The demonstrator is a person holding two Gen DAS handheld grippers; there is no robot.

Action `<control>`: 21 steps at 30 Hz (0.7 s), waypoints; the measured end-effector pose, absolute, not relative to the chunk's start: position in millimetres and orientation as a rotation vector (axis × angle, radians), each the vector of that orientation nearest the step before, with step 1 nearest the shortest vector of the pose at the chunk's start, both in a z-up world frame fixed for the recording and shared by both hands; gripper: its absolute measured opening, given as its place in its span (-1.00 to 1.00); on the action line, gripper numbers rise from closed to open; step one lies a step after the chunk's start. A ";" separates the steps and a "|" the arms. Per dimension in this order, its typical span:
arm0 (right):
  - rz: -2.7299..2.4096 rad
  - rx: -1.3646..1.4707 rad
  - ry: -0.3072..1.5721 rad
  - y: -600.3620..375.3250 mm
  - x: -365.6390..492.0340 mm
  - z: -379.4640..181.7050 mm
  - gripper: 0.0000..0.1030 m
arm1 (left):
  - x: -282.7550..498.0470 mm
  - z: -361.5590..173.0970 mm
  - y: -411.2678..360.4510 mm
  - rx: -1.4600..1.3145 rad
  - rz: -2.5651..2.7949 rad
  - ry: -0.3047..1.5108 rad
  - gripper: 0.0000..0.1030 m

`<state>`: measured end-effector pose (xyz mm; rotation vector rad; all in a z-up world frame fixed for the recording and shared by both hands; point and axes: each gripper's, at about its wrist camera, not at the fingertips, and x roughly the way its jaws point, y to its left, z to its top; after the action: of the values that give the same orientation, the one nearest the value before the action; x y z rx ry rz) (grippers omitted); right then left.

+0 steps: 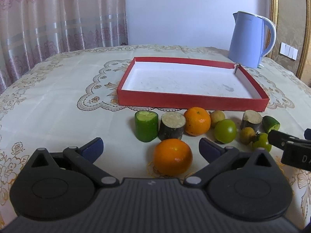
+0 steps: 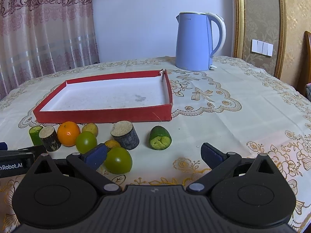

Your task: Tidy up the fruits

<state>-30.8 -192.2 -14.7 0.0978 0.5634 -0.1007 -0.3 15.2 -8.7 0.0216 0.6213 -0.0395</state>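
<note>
A table under a cream, gold-embroidered cloth point(image 1: 58, 89) stands before a pink patterned curtain point(image 1: 48, 19) and a pale wall, with a blue kettle point(image 2: 194, 42) at the far side and a shallow red tray point(image 1: 190, 99), white inside, at its middle. The fruits lie in a loose row just in front of the tray: in the left view the left gripper point(image 1: 150, 147) is spread wide with the near orange point(image 1: 172, 156) between its fingers, untouched, behind it a cucumber piece point(image 1: 146, 126), a dark stub point(image 1: 172, 128) and a second orange point(image 1: 197, 120). Only the right view shows the wall switch point(image 2: 262, 47) clearly and the right gripper point(image 2: 153, 155) spread wide, its left finger just in front of a green tomato point(image 2: 118, 162), a cut cucumber end point(image 2: 160, 137) lying apart beyond.
</note>
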 end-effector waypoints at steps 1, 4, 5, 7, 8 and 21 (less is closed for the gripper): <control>-0.102 0.099 0.563 -192.3 -30.9 -14.7 1.00 | -0.2 -9.1 14.7 0.025 -0.039 0.623 1.00; -0.102 0.102 0.565 -193.7 -30.5 -14.4 1.00 | 0.5 -10.0 13.3 0.030 -0.038 0.626 1.00; -0.105 0.105 0.566 -194.8 -30.1 -14.3 1.00 | 0.6 -10.2 13.1 0.031 -0.038 0.625 1.00; -0.109 0.110 0.565 -196.7 -29.7 -14.4 1.00 | 0.3 -10.3 12.6 0.035 -0.042 0.624 1.00; -0.109 0.111 0.565 -197.5 -29.6 -14.3 1.00 | 0.4 -10.1 12.4 0.037 -0.043 0.624 1.00; -0.106 0.111 0.562 -199.5 -28.3 -16.1 1.00 | 2.3 -11.3 11.2 0.045 -0.051 0.633 1.00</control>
<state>-28.3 -199.5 -16.1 0.1107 0.5622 -0.1057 2.3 11.2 -11.3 0.0446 0.6334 -0.0506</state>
